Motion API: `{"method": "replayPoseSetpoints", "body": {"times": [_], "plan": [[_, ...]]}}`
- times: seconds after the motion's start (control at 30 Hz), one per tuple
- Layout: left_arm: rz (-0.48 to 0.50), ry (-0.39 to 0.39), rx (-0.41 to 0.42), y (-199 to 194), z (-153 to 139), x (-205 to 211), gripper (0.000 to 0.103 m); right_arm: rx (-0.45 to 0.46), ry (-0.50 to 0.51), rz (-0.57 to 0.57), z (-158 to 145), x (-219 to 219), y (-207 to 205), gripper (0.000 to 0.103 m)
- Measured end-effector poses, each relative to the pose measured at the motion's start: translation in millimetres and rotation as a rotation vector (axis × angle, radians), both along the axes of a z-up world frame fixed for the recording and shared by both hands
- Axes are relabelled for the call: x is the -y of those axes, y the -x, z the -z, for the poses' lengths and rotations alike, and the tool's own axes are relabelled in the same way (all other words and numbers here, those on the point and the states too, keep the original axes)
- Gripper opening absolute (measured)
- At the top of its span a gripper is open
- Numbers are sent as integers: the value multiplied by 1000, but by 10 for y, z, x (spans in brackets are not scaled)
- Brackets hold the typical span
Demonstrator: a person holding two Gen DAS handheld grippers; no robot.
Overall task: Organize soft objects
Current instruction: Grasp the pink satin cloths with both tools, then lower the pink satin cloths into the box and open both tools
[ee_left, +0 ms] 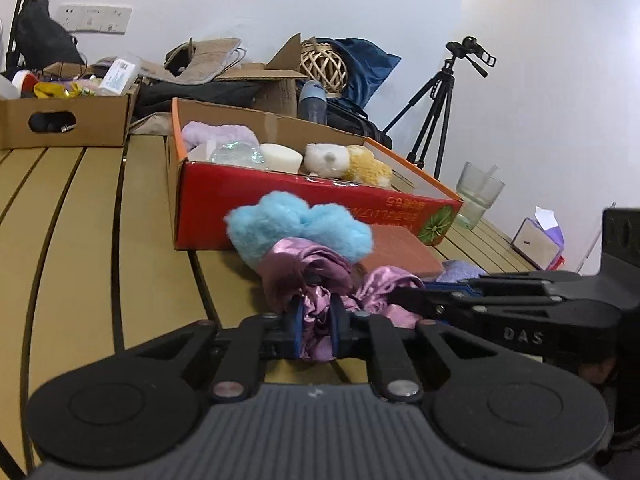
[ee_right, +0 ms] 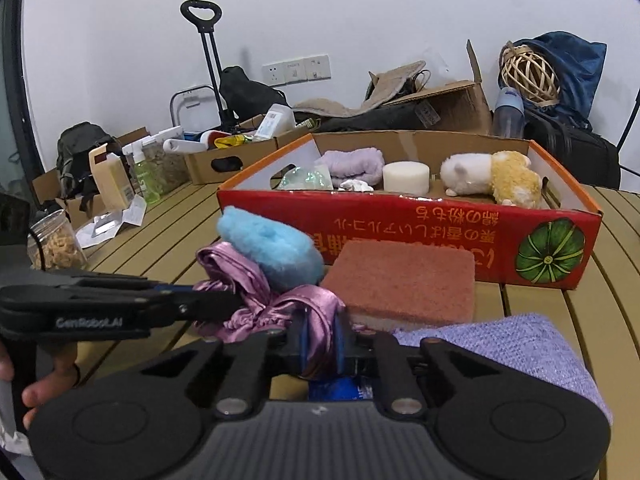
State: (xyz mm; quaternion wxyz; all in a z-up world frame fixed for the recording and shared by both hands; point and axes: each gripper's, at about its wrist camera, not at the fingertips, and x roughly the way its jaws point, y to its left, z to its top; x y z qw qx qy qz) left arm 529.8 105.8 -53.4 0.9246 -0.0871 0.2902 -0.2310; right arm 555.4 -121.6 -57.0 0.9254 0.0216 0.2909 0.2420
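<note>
My left gripper is pinched on the satin scrunchie, and my right gripper is clamped on the same one, coming in crosswise, the two almost touching. My left hand grips its handle.

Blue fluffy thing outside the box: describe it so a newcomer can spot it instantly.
Find the red cardboard box with the green pumpkin print on the slatted table. Just in front of its long side sits a heap of shiny pink satin fabric, gripped by both grippers' fingers. The blue fluffy scrunchie rests on that heap: sky-blue and fuzzy, unlike the flat reddish sponge beside it.
</note>
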Motion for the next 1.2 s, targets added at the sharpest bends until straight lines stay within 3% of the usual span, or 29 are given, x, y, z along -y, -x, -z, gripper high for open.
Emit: {"method": "replayPoseSetpoints", "body": {"times": [0.1, 0.2, 0.33, 0.47, 0.57, 0.7, 0.83, 0.9, 0.97, 1.1, 1.2], "plan": [[-21, -1, 38, 208, -146, 50, 11, 27, -6, -30, -96, 3, 134, 7], [-24, 60, 88, 457, -354, 52, 11, 76, -23, -53, -265, 89, 359, 7], [10, 102, 134, 413, -682, 202, 11, 117, -77, -59, -537, 374, 489, 7], [77, 95, 146, -88, -884, 513, 11, 163, -55, -17, -775, 681, 246, 7], [98, 73, 94, -642, -900, 829, 11, 163, -24, 30, -872, 897, -146, 7], [90, 39, 3, -1297, -807, 1294, 11, 90, 62, 57, -871, 1121, -854, 7], [57, -17, -163, -1755, -470, 1546, 19, -12, 156, 58, -661, 1178, -1412, 7], [52, -29, -194, -1819, -383, 1556, 23, -25, 227, 74, -517, 1119, -1516, 10], [52, -24, -175, -1777, -397, 1494, 42, -18, 290, 76, -422, 1032, -1530, 14], [44, -18, -107, -1542, -656, 1309, 46, 18, 287, 116, -452, 1030, -1411, 22], [28, -31, -40, -1284, -950, 1193, 51, 68, 254, 138, -699, 1113, -1204, 28]]}}
